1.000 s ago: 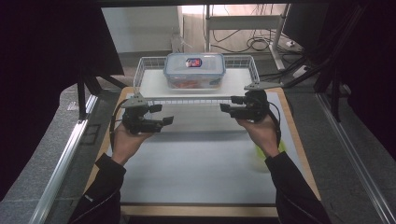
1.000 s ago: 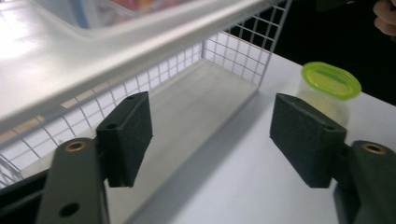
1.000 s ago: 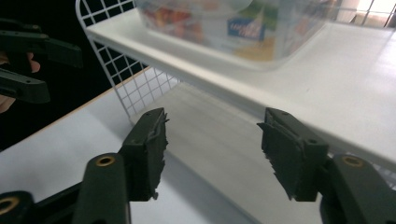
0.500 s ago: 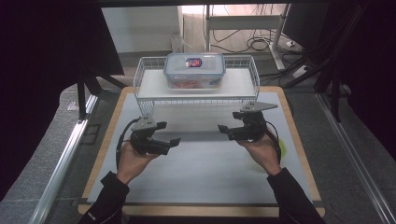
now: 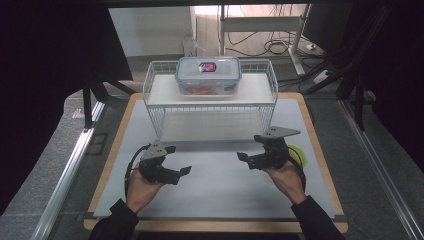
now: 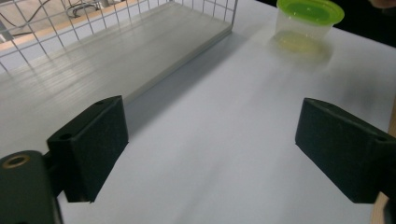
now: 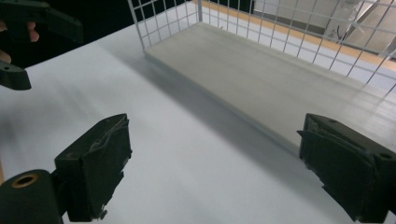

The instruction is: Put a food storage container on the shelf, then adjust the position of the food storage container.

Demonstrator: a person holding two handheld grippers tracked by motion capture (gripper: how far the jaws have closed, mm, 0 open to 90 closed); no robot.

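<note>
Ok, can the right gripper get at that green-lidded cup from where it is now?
Probably yes. The right gripper is open and empty, and the green-lidded cup stands on the white mat just beside that hand, outside the wire rack. Nothing stands between them, though the jaws point away from it.

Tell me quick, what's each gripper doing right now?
Left gripper: open, just widened, holding nothing.
Right gripper: open, just widened, holding nothing.

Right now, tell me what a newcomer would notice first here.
A clear lidded box sits on top of a white wire rack at the far side of the table. Nearer, the left gripper and right gripper hover open and empty, with a green-lidded cup beside the right hand.
</note>
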